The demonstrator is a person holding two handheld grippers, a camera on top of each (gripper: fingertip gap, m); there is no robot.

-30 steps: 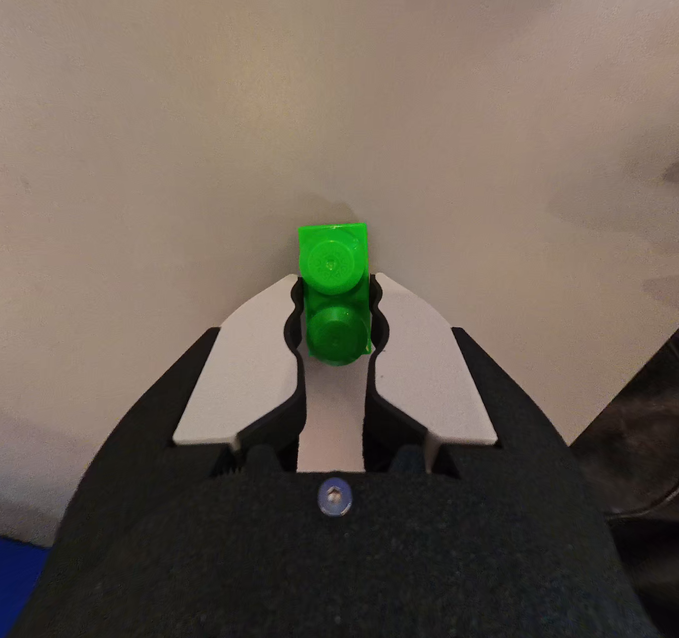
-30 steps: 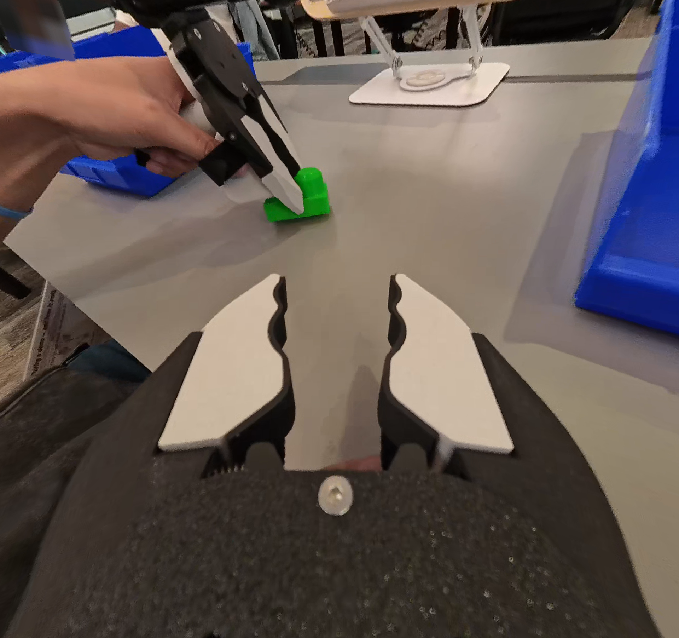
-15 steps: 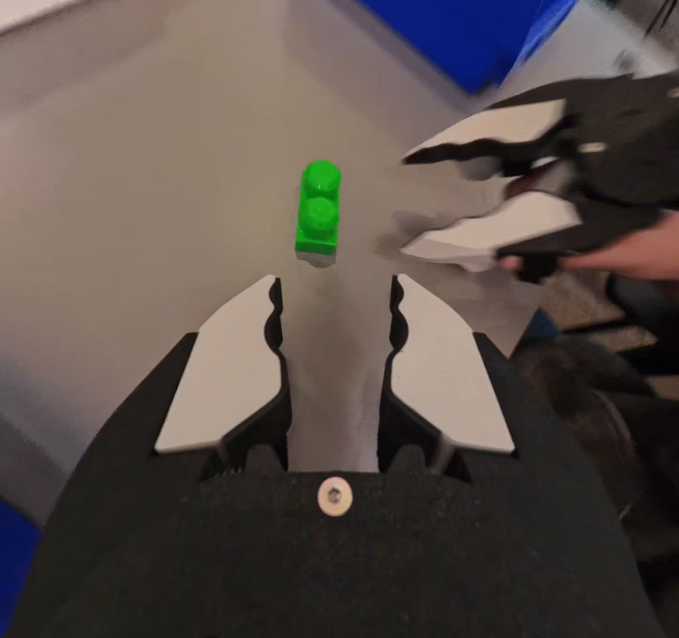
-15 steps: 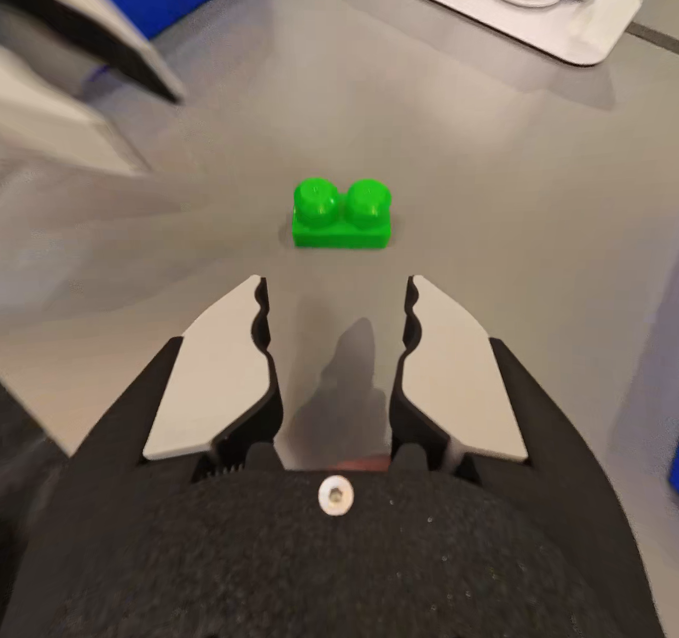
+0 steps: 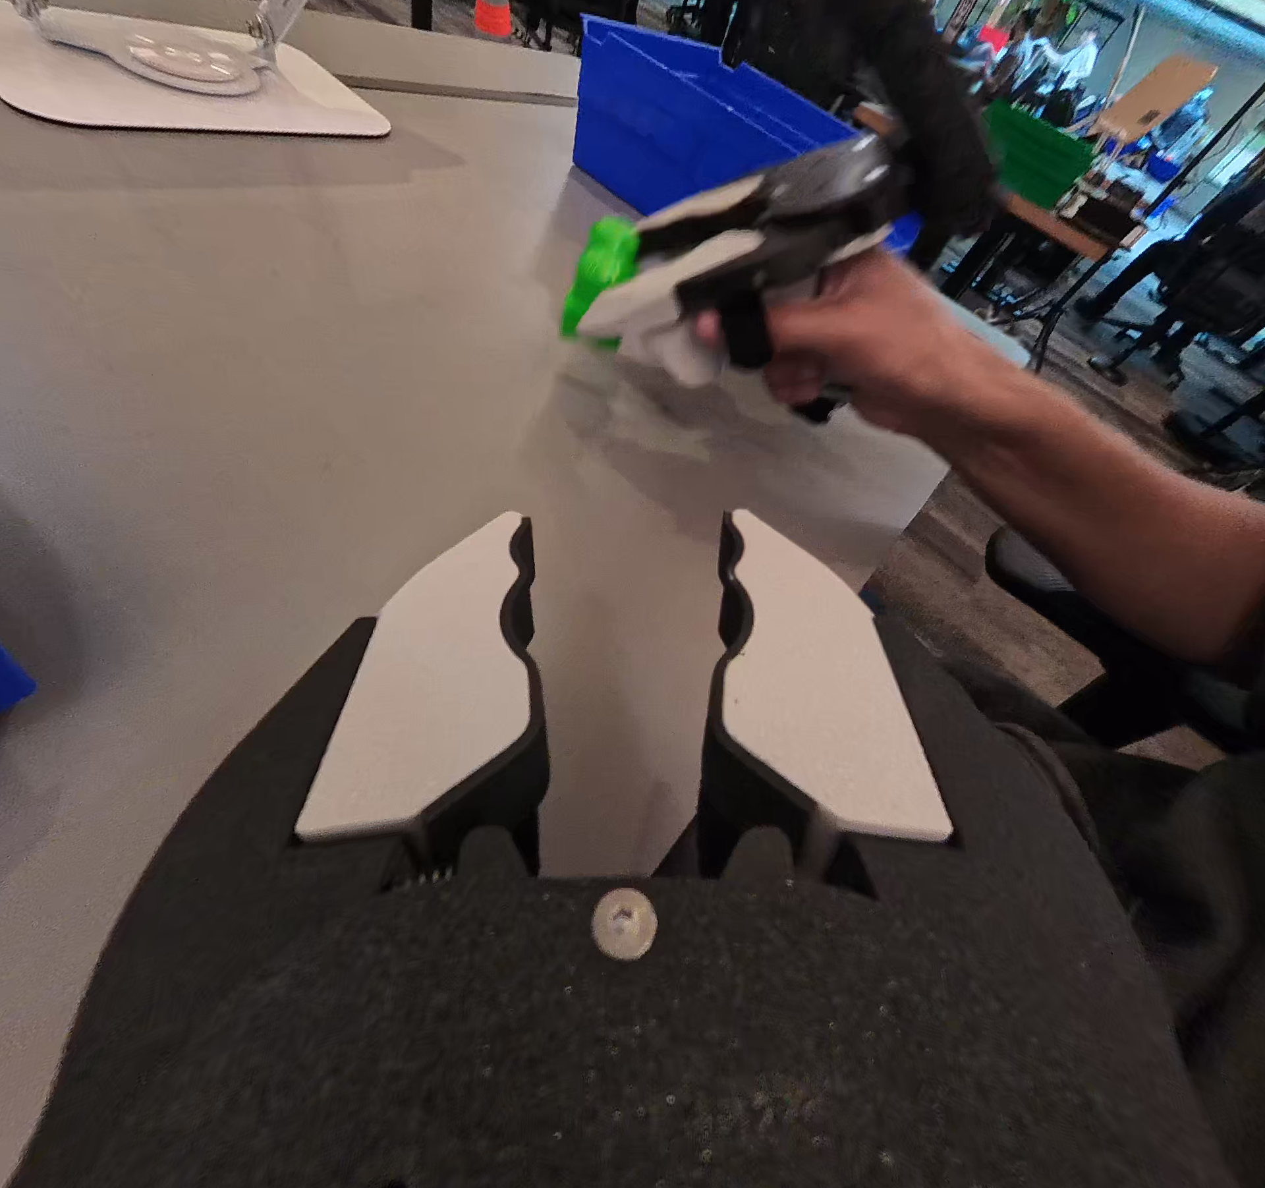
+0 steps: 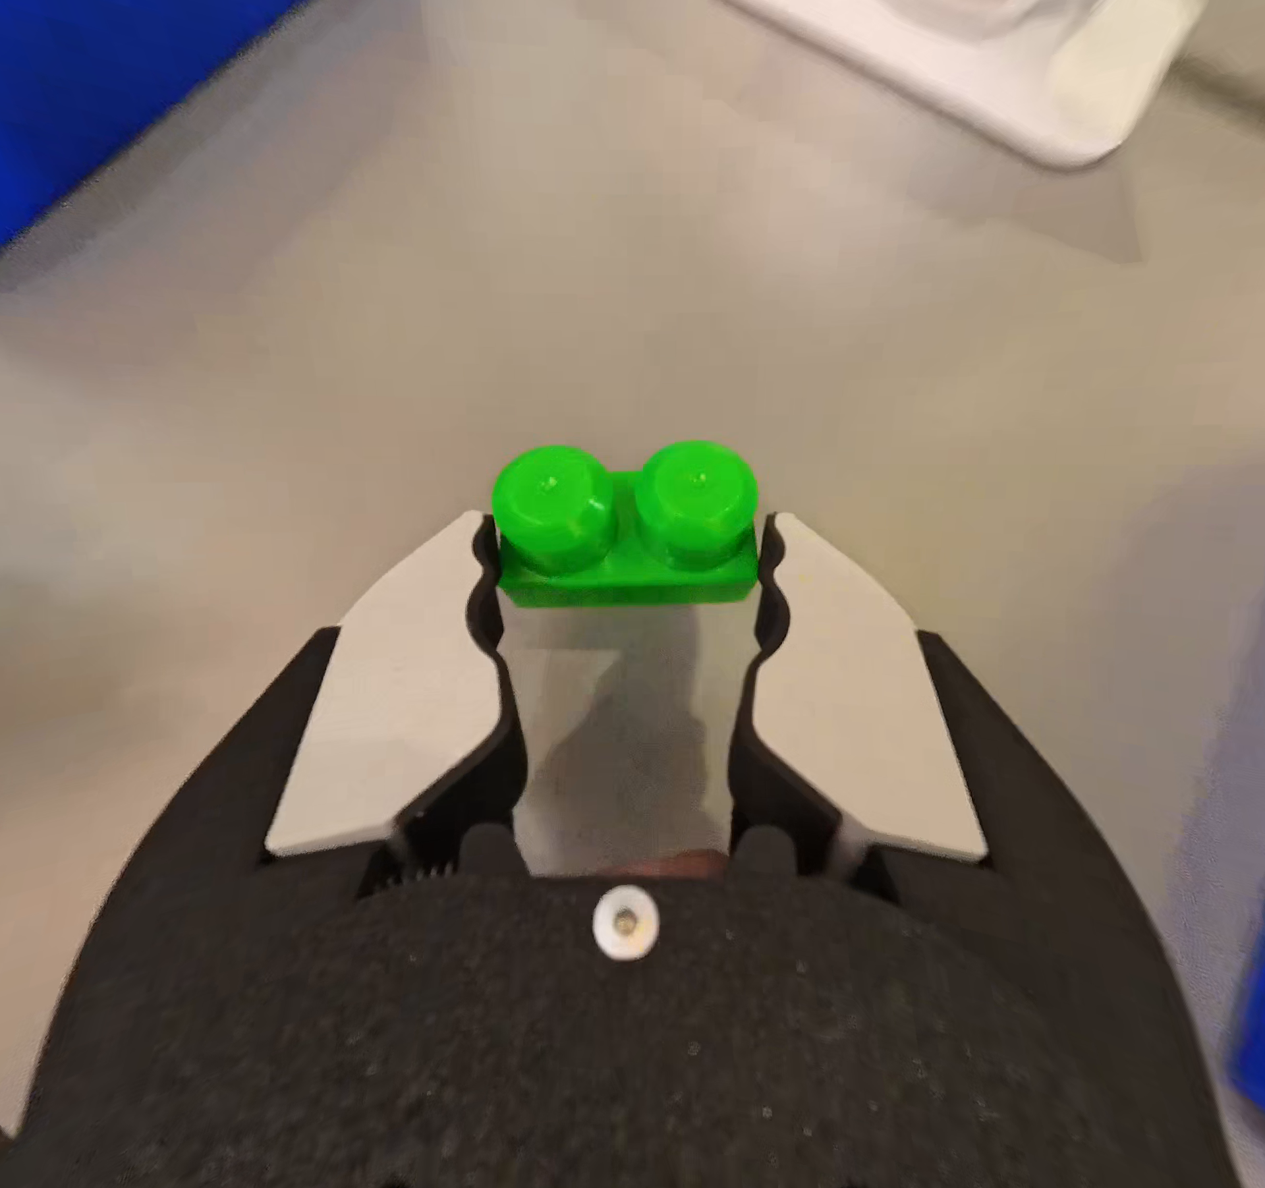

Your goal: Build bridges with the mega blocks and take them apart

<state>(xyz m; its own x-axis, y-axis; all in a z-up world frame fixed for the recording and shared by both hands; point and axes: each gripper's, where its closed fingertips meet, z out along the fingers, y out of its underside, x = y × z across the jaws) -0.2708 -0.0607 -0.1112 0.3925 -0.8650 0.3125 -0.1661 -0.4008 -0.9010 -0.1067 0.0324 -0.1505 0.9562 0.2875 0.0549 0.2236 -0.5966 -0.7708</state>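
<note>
A green two-stud mega block (image 6: 626,539) sits between the fingertips of my right gripper (image 6: 626,529), which is closed on its two short ends with the studs facing up. In the left wrist view the same block (image 5: 599,279) shows blurred in the right gripper (image 5: 616,279), tilted and a little above the grey table (image 5: 274,368). My left gripper (image 5: 624,522) is open and empty, low over the table's near part, well back from the block.
A blue bin (image 5: 684,121) stands at the table's far right and another blue bin (image 6: 137,25) at the far left. A white stand base (image 5: 192,94) lies at the back. A person's hand (image 5: 855,347) holds the right gripper. The table edge (image 5: 910,511) runs close on the right.
My left gripper let go of the green block and drew back. My right gripper moved in and closed on the block's ends, and the block has risen off the table.
</note>
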